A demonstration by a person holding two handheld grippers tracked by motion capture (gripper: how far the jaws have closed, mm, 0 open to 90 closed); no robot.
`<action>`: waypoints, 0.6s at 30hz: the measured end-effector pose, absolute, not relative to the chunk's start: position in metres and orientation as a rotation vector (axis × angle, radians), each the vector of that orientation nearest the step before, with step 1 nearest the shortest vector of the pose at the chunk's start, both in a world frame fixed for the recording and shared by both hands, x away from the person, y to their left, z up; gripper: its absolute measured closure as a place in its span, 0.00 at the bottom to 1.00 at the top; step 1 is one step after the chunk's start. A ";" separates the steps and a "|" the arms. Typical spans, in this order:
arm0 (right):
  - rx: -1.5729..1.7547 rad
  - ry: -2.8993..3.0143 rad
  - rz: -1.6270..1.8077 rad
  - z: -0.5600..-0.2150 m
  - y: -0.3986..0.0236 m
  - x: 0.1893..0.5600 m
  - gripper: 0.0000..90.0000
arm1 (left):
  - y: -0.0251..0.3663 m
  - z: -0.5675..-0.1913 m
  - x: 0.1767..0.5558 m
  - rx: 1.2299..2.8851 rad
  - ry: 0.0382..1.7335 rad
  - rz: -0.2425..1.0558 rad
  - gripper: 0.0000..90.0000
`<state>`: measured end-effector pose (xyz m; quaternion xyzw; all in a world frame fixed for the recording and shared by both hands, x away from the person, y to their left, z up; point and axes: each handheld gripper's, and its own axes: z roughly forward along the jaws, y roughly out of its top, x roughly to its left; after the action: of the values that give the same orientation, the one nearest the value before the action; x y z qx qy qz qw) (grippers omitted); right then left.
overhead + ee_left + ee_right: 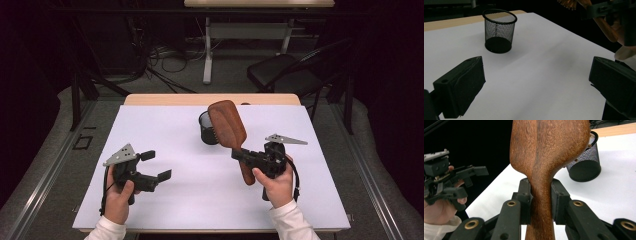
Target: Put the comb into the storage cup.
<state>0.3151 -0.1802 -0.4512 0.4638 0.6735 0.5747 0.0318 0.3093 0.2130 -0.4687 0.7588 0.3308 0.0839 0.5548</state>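
The brush [229, 131] was held clamped at its neck by the jaws of the right gripper [239, 155], its long axis tilted toward 11 o'clock over the cup [209, 128], while the left gripper [156, 165] was kept released, well apart at 8 o'clock.

One wooden hairbrush [228, 126], raised over middle of table [165, 210]. One black mesh cup [207, 129], upright near far edge. Two grippers: left gripper [155, 165] toward near-left corner, right gripper [239, 154] toward near-right. One white sheet [200, 200] covering tabletop.
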 end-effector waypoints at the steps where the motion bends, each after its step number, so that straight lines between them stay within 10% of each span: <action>1: 1.423 2.073 1.773 -0.451 -0.180 0.315 0.81 | 0.211 -0.462 0.314 1.783 0.784 0.201 0.00; 18: 1.402 2.093 1.787 -0.453 -0.175 0.313 0.81 | 0.179 -0.420 0.347 1.699 0.778 0.107 0.00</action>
<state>0.3129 -0.1754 -0.4533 0.4537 0.6774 0.5784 0.0265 0.3471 0.1789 -0.4196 0.7308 0.3347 0.0462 0.5931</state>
